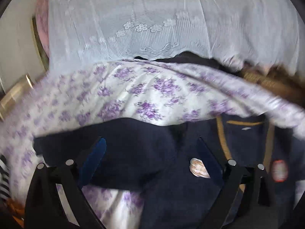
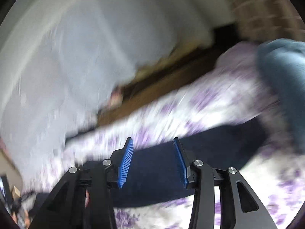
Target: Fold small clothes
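Note:
A small navy garment (image 1: 144, 152) with tan trim, a round badge and a red patch lies on a purple-flowered bedsheet (image 1: 137, 91). My left gripper (image 1: 150, 152) is open, its blue pads (image 1: 95, 156) spread wide over the navy cloth. In the blurred right wrist view the same navy garment (image 2: 156, 171) lies between the pads (image 2: 125, 162) of my right gripper (image 2: 153, 161), which is open just above it.
A white lace curtain (image 1: 152, 19) hangs behind the bed. A brown wicker basket (image 1: 266, 84) sits at the back right. A teal cloth (image 2: 282, 80) lies on the sheet (image 2: 219, 99) at the right. A brick wall (image 2: 263, 7) stands beyond.

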Demonstrator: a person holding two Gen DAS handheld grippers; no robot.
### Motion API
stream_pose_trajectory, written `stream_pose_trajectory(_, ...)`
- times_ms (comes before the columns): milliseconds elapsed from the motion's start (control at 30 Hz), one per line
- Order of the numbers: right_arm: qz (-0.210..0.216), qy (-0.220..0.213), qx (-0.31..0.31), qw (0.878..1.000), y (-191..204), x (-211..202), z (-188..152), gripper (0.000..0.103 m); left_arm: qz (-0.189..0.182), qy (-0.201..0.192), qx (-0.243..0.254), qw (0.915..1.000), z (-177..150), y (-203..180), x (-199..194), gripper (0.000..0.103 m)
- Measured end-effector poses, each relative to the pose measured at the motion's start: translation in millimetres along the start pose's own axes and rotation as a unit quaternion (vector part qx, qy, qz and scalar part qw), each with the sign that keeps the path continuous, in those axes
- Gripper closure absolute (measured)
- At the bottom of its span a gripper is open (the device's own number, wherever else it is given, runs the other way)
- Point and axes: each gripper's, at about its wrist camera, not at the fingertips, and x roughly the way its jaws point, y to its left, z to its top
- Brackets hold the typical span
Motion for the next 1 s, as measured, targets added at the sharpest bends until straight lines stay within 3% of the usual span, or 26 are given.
stream_pose_trajectory(33,-0.001,0.032,-0.019,0.999,5,16,-3,0.058,0.027,0.007,0.003,0.9996,-3,-1,13,0.010)
stream_pose_trajectory(100,-0.042,0.115,-0.053,0.991,8,53,-16,0.053,0.068,0.063,0.005,0.9957,-12,1,49,0.010)
stream_pose_trajectory(133,-0.051,0.145,-0.049,0.987,6,64,-21,0.054,0.069,0.106,-0.001,0.9920,-19,9,69,0.006)
stream_pose_trajectory(167,-0.059,0.133,-0.047,0.988,6,60,-16,0.054,0.037,0.137,-0.028,0.9895,-25,21,83,0.006)
stream_pose_trajectory(233,-0.098,0.108,-0.058,0.988,19,50,-9,0.052,0.021,0.120,-0.058,0.9909,-19,31,72,0.007)
stream_pose_trajectory(300,-0.063,0.090,-0.087,0.990,48,43,-8,0.051,-0.010,0.100,-0.068,0.9926,-10,28,53,0.007)
stream_pose_trajectory(400,-0.018,0.123,-0.115,0.985,91,62,-17,0.047,-0.041,0.061,-0.030,0.9968,-1,2,25,0.005)
stream_pose_trajectory(433,-0.014,0.127,-0.121,0.984,103,68,-20,0.047,-0.039,0.053,-0.013,0.9977,0,-6,20,0.004)
stream_pose_trajectory(500,-0.028,0.146,-0.147,0.978,121,92,-33,0.039,0.007,0.032,0.035,0.9988,-1,-29,25,0.004)
stream_pose_trajectory(533,-0.043,0.161,-0.158,0.973,125,103,-41,0.033,0.027,0.033,0.049,0.9979,-3,-36,30,0.004)
stream_pose_trajectory(567,-0.062,0.180,-0.169,0.967,124,118,-50,0.033,0.046,0.058,0.066,0.9951,-11,-42,53,0.004)
stream_pose_trajectory(600,-0.065,0.178,-0.169,0.967,124,117,-48,0.033,0.041,0.097,0.069,0.9921,-14,-42,72,0.004)
stream_pose_trajectory(633,-0.062,0.174,-0.166,0.969,123,114,-45,0.033,0.015,0.106,0.042,0.9933,-14,-33,78,0.004)
stream_pose_trajectory(767,-0.013,0.131,-0.097,0.986,99,79,-33,0.033,-0.061,0.091,-0.033,0.9934,-10,6,62,0.004)
stream_pose_trajectory(867,-0.010,0.089,-0.030,0.995,61,40,-17,0.032,-0.095,0.081,-0.062,0.9902,-6,16,42,0.005)
stream_pose_trajectory(1000,-0.008,0.063,0.078,0.995,-7,-1,-1,0.032,-0.157,0.068,-0.049,0.9841,-7,-1,-4,0.004)
